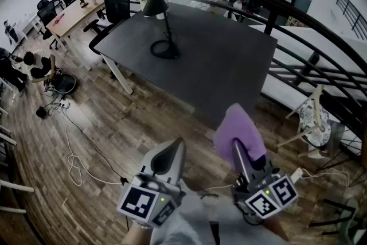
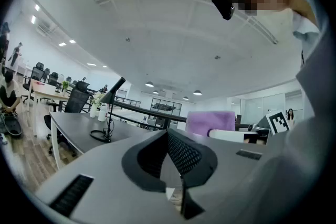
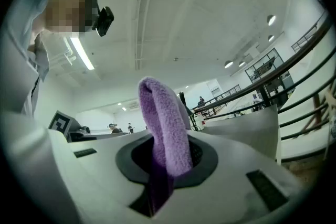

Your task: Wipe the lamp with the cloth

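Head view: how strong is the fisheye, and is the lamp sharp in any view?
Head view: strong barrel distortion, the railing bows; light is even, the lamp reads sharp on the dark table. Left gripper view: black vignette corners, lamp small but clear. Right gripper view: the cloth blocks the centre, a ceiling strip glares.

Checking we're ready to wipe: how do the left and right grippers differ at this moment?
The right gripper is shut on the purple cloth, which sticks up past its jaws; the left gripper is shut with nothing between its jaws. The left gripper view shows the lamp openly; the right gripper view is largely filled by the cloth. Shared: both are held short of the table, neither touching the lamp.
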The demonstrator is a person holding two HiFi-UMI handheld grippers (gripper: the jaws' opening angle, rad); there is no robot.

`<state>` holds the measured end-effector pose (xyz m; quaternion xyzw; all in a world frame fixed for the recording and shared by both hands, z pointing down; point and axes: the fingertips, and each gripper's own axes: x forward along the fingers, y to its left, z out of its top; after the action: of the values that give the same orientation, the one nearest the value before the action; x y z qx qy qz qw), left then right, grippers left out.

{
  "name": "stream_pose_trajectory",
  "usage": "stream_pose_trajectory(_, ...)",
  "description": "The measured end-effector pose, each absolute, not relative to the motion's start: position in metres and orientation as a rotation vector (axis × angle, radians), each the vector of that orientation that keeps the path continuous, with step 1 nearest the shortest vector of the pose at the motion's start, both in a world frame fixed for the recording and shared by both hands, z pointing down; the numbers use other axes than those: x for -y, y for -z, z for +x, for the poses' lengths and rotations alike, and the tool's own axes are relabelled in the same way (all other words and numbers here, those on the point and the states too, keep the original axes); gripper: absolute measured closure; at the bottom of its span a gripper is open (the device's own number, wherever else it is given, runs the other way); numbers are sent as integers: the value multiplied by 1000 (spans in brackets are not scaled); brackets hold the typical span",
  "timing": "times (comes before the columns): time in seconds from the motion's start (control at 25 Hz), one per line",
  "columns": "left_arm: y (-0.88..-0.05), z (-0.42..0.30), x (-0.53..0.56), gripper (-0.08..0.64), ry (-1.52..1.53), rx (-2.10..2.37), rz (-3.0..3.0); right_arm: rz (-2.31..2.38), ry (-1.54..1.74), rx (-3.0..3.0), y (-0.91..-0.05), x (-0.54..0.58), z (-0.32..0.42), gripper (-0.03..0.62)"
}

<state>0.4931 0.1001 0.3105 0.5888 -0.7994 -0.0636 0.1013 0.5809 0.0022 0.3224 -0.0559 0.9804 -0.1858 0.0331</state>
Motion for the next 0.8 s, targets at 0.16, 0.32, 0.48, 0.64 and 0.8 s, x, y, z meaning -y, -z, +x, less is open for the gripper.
stream_pose_trajectory(0.16,-314,484,-104,554,184,2357,1740,-172,575,-3023,-327,-4,571,546)
stream_pose_trajectory(0.32,-316,475,-107,554,184,2355,1718,-168,584,-3033,-328,-4,562,546)
stream_pose_trajectory(0.48,-316,457,-109,554,199,2371,1698,-160,568,-3047,-329,-5,545,546)
stream_pose_trajectory(0.64,-316,435,-114,554,206,2382,1673,-153,500,-3071,-326,-8,523,546)
stream_pose_trajectory(0.8,-313,406,-123,554,202,2396,1647,-125,373,-3100,-318,-20,490,545)
